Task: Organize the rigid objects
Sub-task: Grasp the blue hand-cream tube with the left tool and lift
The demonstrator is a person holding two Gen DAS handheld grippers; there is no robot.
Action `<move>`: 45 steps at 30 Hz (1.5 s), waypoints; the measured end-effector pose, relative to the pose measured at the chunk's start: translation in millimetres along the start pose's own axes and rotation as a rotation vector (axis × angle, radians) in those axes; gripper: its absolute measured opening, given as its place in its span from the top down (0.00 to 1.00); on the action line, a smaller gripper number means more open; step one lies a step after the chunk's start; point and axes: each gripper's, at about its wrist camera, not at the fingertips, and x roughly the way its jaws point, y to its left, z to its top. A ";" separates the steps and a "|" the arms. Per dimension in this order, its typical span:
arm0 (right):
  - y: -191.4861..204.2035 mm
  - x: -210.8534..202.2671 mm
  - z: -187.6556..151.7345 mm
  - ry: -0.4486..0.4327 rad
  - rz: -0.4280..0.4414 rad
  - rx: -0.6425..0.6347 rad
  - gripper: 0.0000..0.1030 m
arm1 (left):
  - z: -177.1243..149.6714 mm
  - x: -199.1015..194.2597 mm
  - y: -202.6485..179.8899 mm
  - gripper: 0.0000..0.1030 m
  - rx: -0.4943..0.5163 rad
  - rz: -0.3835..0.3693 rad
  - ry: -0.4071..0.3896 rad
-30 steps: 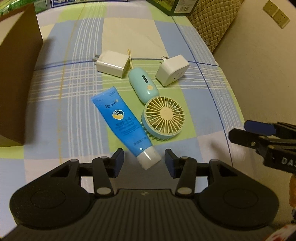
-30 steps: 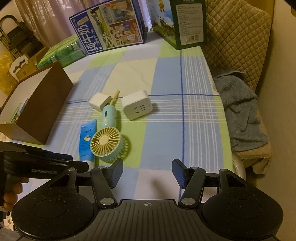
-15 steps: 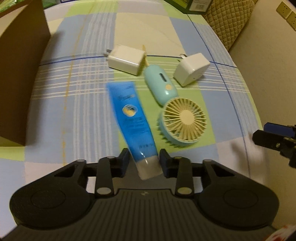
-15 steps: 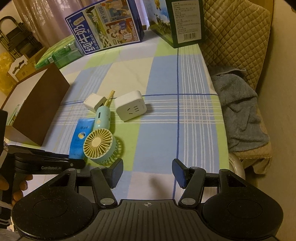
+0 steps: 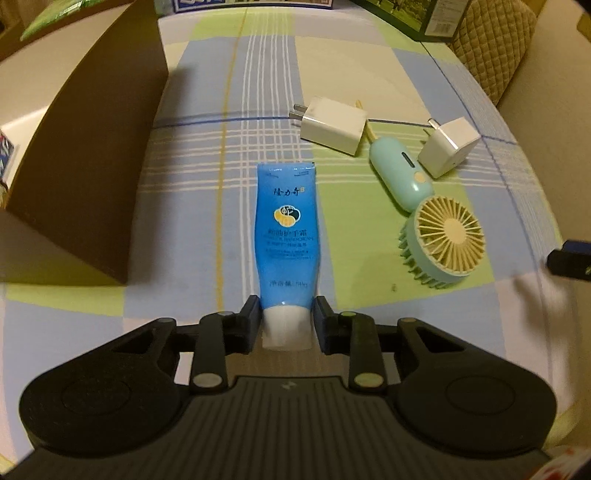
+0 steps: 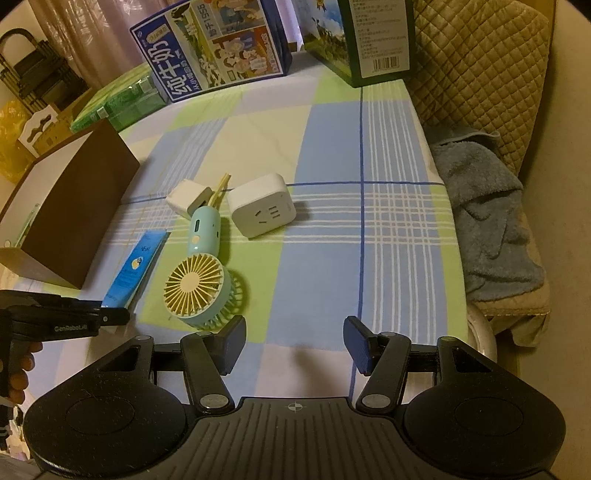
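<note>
A checked tablecloth (image 5: pixel 369 66) in blue, green and cream fills most of both views. At the left edge of the left wrist view stands a brown box (image 5: pixel 85 177), open at the top, well apart from the small things. In the upper part of the right wrist view a blue milk carton (image 6: pixel 214 44) and a dark green carton (image 6: pixel 369 33) stand at the far edge of the cloth, with a grey-blue towel (image 6: pixel 487 214) at the right.

Right of centre in the left wrist view lies a mint handheld fan (image 5: pixel 443 236), its handle touching a white charger (image 5: pixel 332 125), with a white plug adapter (image 5: pixel 448 146) just beside it.

The blue hand cream tube (image 5: pixel 286 225) lies at centre frame, its white cap at the bottom. The left gripper (image 5: pixel 286 325) is clamped on that cap, jaws nearly together. The right gripper (image 6: pixel 293 345) hovers over bare cloth, jaws half apart and empty.
</note>
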 end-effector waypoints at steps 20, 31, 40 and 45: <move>2.1 21.9 26.7 -0.065 0.037 -0.071 0.44 | 23.6 1.2 6.6 0.72 0.009 0.069 -0.071; 24.0 67.5 72.4 -0.108 0.055 -0.242 0.33 | 44.1 -9.8 15.5 0.72 -0.034 0.080 -0.119; 33.0 95.0 80.9 -0.076 0.045 -0.339 0.33 | 56.0 -12.8 18.6 0.72 -0.052 0.082 -0.133; 37.4 100.8 77.2 -0.081 0.031 -0.387 0.47 | 58.2 -13.3 19.2 0.72 -0.052 0.079 -0.136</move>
